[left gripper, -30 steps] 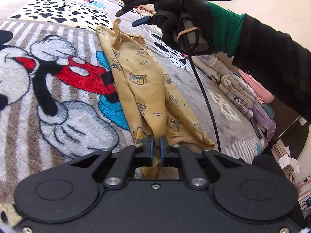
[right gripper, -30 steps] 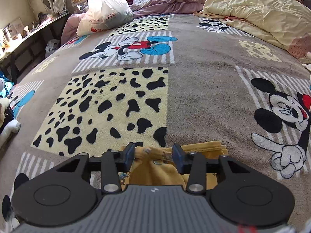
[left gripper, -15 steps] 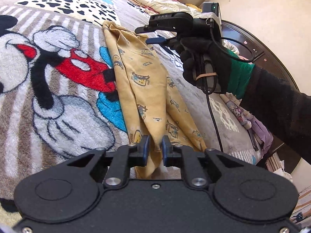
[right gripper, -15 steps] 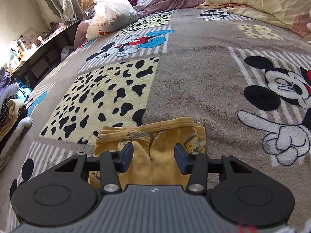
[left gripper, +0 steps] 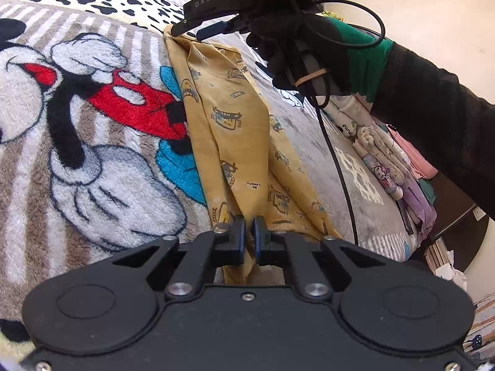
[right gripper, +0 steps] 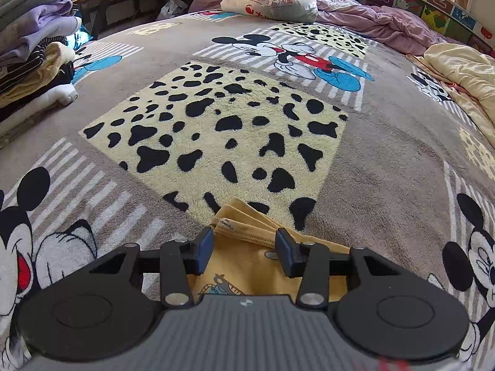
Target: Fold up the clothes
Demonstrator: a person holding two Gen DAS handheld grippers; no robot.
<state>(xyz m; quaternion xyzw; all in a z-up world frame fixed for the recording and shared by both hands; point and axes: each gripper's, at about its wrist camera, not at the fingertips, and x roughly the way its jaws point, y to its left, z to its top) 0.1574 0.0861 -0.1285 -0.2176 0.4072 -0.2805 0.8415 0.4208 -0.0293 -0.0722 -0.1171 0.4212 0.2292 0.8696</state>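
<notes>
Yellow printed garment [left gripper: 235,130] lies as a long narrow strip on the bed's cartoon blanket [left gripper: 92,154], running forward from the left tool [left gripper: 249,232] to the right tool [left gripper: 201,29]. Left tool pinches the near end, likely to keep the strip taut. Right tool [right gripper: 244,249], held by a gloved hand [left gripper: 297,52], hovers wide open over the far corner, whose stacked hems [right gripper: 244,219] suggest layers already doubled.

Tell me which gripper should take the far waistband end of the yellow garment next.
Right. The right gripper is open, poised over the waistband end of the yellow garment. The left gripper is already shut on the near end, so it likely should just hold.
</notes>
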